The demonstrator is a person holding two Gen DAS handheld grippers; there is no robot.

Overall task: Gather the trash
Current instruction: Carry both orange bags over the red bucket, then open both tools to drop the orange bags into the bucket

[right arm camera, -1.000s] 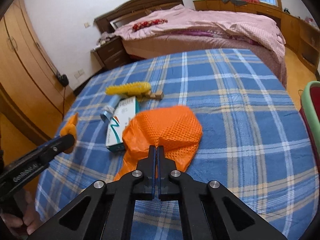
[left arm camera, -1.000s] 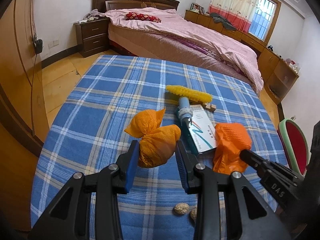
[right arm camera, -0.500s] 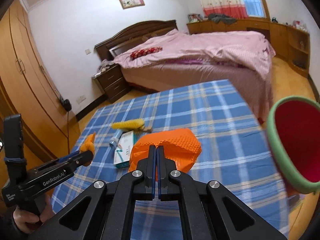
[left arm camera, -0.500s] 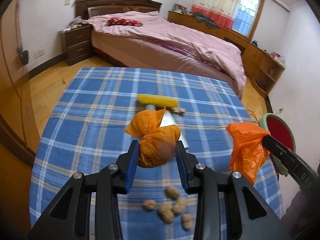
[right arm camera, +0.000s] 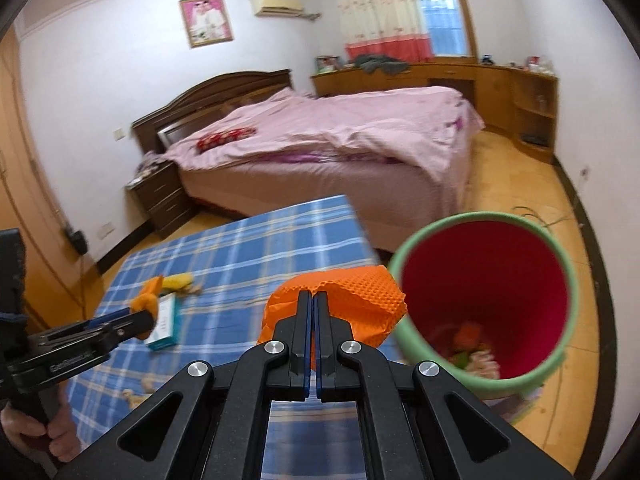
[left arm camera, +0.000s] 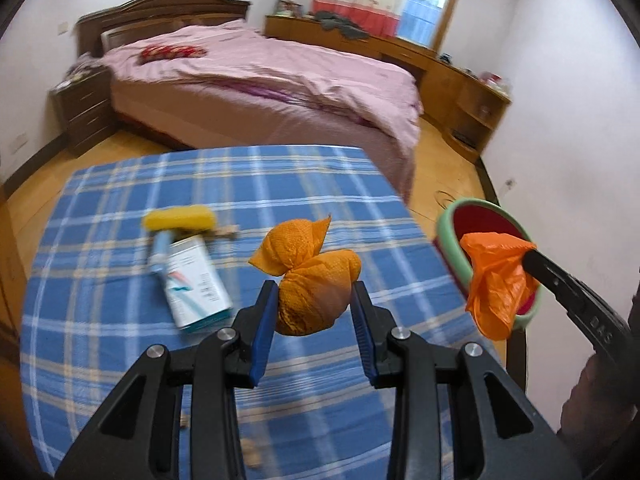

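A blue plaid tablecloth (left arm camera: 120,340) spreads below both grippers. Right of the right gripper (right arm camera: 314,300) stands a green bin with a red inside (right arm camera: 492,272), scraps at its bottom. That gripper is clenched on an orange plastic bag (right arm camera: 352,292), lifted off the cloth beside the bin's rim. The left gripper (left arm camera: 314,300) grasps a knotted orange mesh bundle (left arm camera: 310,280), held above the cloth. Left of it lie a white carton (left arm camera: 196,276) and a yellow brush (left arm camera: 178,220).

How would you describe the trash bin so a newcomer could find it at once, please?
Start at the table with the blue plaid cloth; off its right edge, on the floor side toward the bed, stands the bin. It is a round tub, pale green outside and bright red inside, unlike anything nearby.
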